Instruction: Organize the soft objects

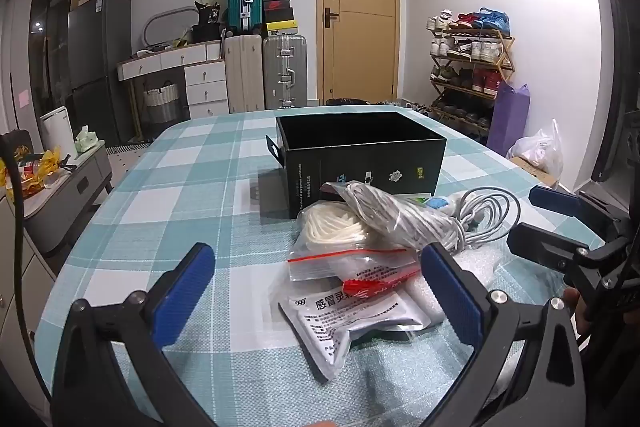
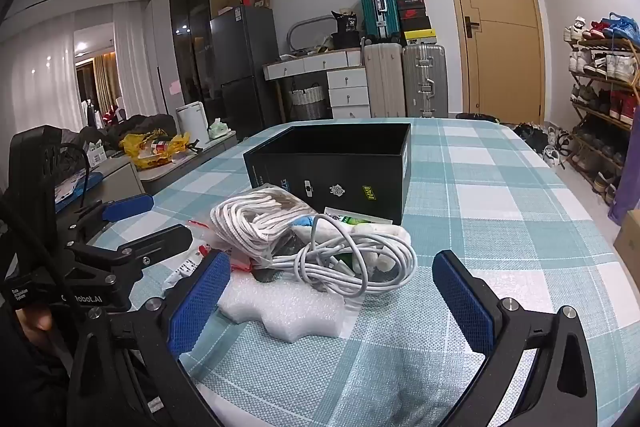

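Note:
A pile of soft items lies on the checked tablecloth (image 1: 160, 211) in front of an open black box (image 1: 360, 147), which also shows in the right wrist view (image 2: 340, 163). The pile holds a bagged white rope (image 1: 392, 215) (image 2: 256, 219), a white cable coil (image 1: 484, 219) (image 2: 352, 263), a zip bag with yellowish cord (image 1: 336, 231), a medicine sachet (image 1: 352, 319) and white foam sheet (image 2: 288, 307). My left gripper (image 1: 320, 295) is open, low over the sachet. My right gripper (image 2: 340, 303) is open, just before the foam and cable. Both are empty.
The table's left edge drops to a low cabinet (image 1: 68, 187) with clutter. Suitcases (image 1: 264, 75), a drawer desk (image 1: 200, 75), a door (image 1: 360, 15) and a shoe rack (image 1: 468, 67) stand beyond the table. The right gripper's fingers (image 1: 560, 247) appear at the right of the left wrist view.

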